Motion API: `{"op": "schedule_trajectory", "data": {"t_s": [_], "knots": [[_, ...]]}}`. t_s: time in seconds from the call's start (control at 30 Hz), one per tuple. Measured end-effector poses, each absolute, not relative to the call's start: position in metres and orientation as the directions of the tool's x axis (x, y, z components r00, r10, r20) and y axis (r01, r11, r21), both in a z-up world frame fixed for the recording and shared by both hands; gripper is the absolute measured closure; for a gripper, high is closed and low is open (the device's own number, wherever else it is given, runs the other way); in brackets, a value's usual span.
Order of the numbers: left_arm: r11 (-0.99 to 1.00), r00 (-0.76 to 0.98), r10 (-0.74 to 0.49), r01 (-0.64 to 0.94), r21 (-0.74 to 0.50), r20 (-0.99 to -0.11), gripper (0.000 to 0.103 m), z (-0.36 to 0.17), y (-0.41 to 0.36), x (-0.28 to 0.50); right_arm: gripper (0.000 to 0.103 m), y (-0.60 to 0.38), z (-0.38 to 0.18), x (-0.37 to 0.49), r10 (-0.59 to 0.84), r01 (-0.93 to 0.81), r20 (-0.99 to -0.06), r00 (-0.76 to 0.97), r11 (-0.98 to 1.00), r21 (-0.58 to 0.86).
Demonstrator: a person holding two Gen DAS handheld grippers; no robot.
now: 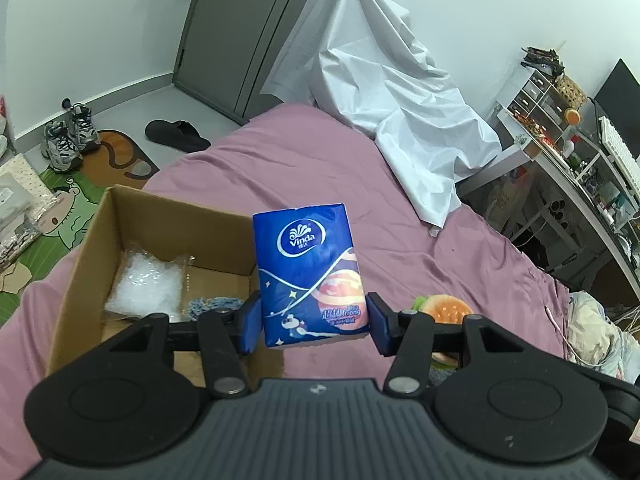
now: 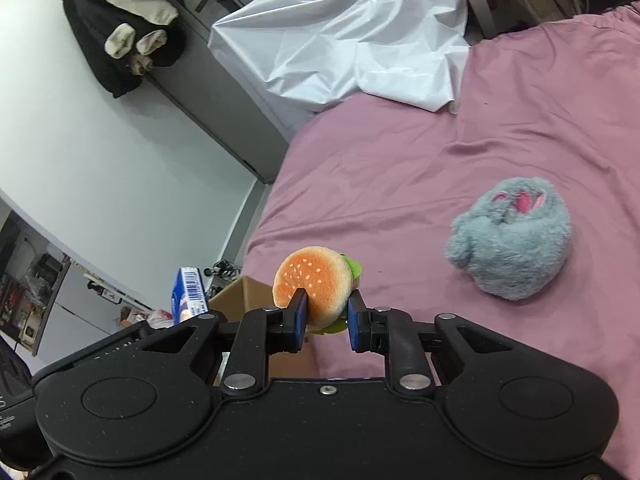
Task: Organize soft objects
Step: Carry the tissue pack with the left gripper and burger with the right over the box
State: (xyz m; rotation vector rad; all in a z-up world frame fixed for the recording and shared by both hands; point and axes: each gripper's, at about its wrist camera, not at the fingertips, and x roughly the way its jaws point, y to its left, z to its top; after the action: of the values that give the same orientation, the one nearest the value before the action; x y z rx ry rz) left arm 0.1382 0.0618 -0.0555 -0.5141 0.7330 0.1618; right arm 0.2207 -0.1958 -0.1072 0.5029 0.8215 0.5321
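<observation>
Clamped between the blue pads of the left gripper, a blue Vinda tissue pack stands upright, its lower end in the grip and its top pointing to 12 o'clock. At 9 o'clock from it, an open cardboard box sits on the pink bed with a clear plastic bag inside. The right gripper pinches a plush hamburger, bun face turned toward 10 o'clock. A grey furry plush lies on the sheet at 2 o'clock, well apart.
</observation>
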Motion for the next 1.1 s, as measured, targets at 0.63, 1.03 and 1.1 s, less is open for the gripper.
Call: {"op": "schedule_trajectory", "data": {"t_s": [0.63, 1.03, 1.1], "knots": [[0.843, 0.726, 0.004, -0.373, -0.388, -0.688, 0.051, -0.061, 0.098, 0.112, 0.082, -0.154, -0.092, 0.200, 0.695, -0.356, -0.494, 0.522, 0.704, 0.614], [0.830, 0.685, 0.035, -0.426, -0.361, -0.728, 0.050, -0.077, 0.117, 0.100, 0.082, -0.129, -0.097, 0.190, 0.728, -0.398, -0.499, 0.471, 0.680, 0.616], [0.827, 0.671, 0.057, -0.447, -0.342, -0.739, 0.050, -0.080, 0.119, 0.098, 0.082, -0.123, -0.098, 0.189, 0.729, -0.404, -0.504, 0.464, 0.680, 0.611]]}}
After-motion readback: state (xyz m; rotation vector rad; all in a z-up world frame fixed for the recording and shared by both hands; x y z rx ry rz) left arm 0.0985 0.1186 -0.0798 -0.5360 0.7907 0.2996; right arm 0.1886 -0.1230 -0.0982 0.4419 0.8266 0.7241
